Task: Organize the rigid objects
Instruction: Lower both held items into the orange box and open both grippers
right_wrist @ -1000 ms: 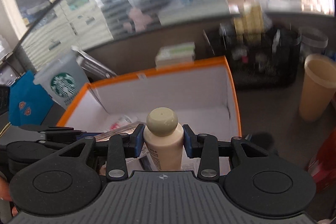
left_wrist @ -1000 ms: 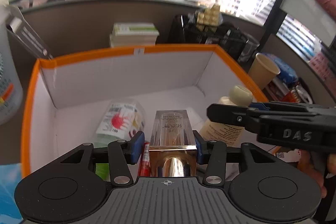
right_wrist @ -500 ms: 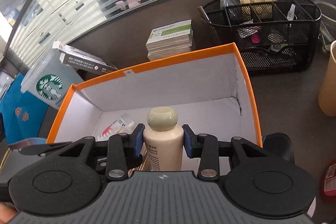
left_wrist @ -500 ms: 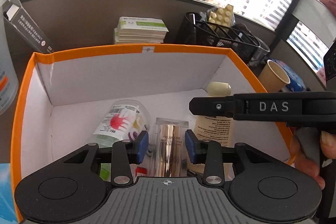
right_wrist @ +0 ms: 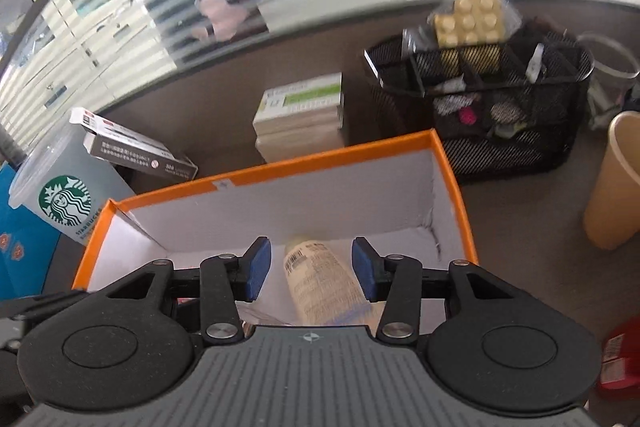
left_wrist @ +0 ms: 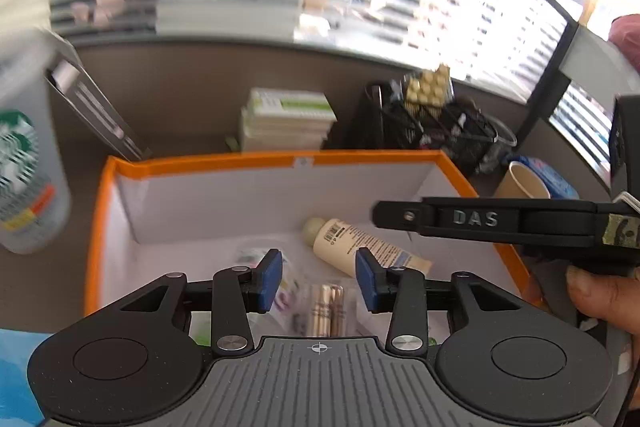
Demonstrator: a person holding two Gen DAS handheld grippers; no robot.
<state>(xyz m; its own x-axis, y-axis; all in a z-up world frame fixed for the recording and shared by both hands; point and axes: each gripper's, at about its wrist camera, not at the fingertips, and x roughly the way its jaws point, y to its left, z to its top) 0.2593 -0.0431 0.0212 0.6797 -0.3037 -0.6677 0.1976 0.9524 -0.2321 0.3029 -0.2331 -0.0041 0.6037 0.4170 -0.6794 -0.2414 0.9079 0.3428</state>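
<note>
An orange-rimmed white box (left_wrist: 208, 159) (right_wrist: 328, 154) sits in front of me. A cream lotion bottle (left_wrist: 360, 247) (right_wrist: 320, 279) lies on its side on the box floor at the right. A gold and clear perfume box (left_wrist: 328, 309) lies flat on the floor near the front, beside a clear printed pouch (left_wrist: 256, 259). My left gripper (left_wrist: 318, 279) is open and empty above the perfume box. My right gripper (right_wrist: 311, 269) is open and empty above the lotion bottle; its body also shows in the left wrist view (left_wrist: 480, 221).
A Starbucks cup (right_wrist: 60, 195) and a dark carton (right_wrist: 136, 147) stand left of the box. Stacked white and green packs (right_wrist: 300, 119) and a black mesh organizer (right_wrist: 488, 107) stand behind it. A paper cup (right_wrist: 612, 183) stands at the right.
Both grippers opened and pulled up and back. The perfume box now lies flat on the box floor. The lotion bottle, upright before, now lies on its side.
</note>
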